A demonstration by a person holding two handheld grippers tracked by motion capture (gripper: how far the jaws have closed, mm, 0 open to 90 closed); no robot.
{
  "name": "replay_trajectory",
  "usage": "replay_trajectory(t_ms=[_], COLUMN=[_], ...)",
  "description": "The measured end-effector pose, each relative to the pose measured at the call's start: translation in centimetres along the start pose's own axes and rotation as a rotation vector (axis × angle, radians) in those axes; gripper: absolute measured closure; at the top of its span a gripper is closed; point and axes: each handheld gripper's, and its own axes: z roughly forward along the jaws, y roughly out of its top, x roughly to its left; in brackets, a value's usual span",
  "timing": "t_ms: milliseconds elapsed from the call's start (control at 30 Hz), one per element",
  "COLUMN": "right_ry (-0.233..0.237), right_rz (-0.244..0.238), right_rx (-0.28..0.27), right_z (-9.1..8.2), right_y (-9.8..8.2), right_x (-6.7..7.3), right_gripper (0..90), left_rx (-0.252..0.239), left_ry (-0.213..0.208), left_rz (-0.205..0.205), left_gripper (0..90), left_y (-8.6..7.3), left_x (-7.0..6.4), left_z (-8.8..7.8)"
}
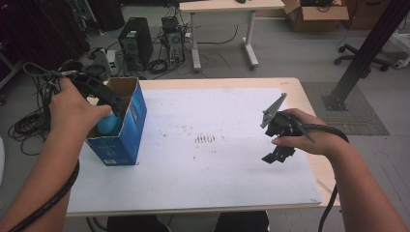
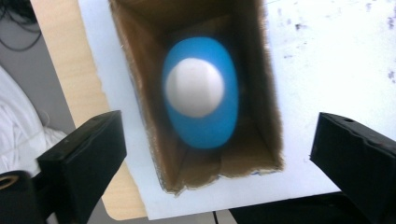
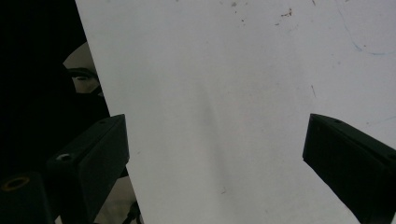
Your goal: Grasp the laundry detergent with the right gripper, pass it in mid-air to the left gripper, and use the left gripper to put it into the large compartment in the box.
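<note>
A blue cardboard box [image 1: 126,129] with an open top stands upright at the table's left edge. Inside it lies a blue rounded object with a white end [image 2: 200,92], blurred; its blue side also shows in the high view, blue object [image 1: 109,124]. My left gripper [image 1: 104,94] hovers just above the box's opening [image 2: 205,93], open, jaws wide apart and nothing between them. My right gripper [image 1: 278,153] hangs over the right part of the table, pointing down, open and empty; bare white surface [image 3: 224,107] lies between its jaws.
The white table sheet [image 1: 208,140] carries dark scuff marks near its middle. The box sits close to the table's left and front edges [image 2: 126,205]. On the floor beyond stand a computer tower [image 1: 135,41], cables, another desk [image 1: 227,7] and a cardboard box [image 1: 314,14].
</note>
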Motion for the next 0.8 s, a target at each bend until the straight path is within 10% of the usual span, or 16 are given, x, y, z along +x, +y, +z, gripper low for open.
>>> replay_trajectory(t_ms=[567,800], right_ry=[-0.010,-0.017], right_rz=[0.016,0.022], right_rx=[-0.003,-0.003], right_z=[-0.3,-0.2], right_y=[-0.4,-0.6], right_x=[0.0,-0.3], right_gripper=[6.9,6.8], left_rx=[-0.112,-0.109], left_ry=[-0.063,-0.203], left_rz=[0.315,0.551], left_gripper=[0.2,0.2], left_y=[1.5,1.7], left_x=[-5.0,-6.6], left_z=[-4.5,-5.6])
